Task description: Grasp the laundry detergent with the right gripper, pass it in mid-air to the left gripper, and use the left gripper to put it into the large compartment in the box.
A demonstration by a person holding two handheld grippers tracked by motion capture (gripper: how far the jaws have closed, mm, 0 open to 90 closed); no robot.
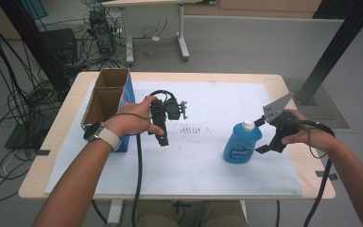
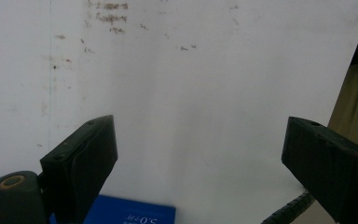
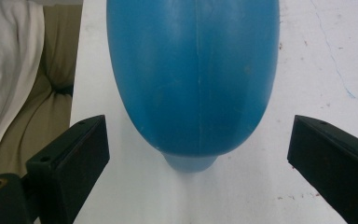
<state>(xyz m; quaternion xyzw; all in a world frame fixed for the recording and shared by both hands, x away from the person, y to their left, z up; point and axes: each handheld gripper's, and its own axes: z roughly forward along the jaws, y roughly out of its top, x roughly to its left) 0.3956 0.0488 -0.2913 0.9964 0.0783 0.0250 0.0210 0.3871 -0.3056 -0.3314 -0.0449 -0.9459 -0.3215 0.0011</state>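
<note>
A blue plastic bottle (image 1: 241, 142) with a white cap stands near the white mat's (image 1: 203, 165) right edge. The right gripper (image 1: 260, 135), jaws wide, sits just beside it, untouched. The left gripper (image 1: 162, 135), also wide, hovers over bare mat beside an open cardboard box (image 1: 105, 97).

I can't make out the white lettering on the blue bottle (image 1: 239, 142)'s label from the high view, too blurred. In the left gripper view, a blue box (image 2: 126, 212) edge carries upside-down white print, approx "5.0 fl" or similar, not sure. Nothing else legible anywhere.
</note>
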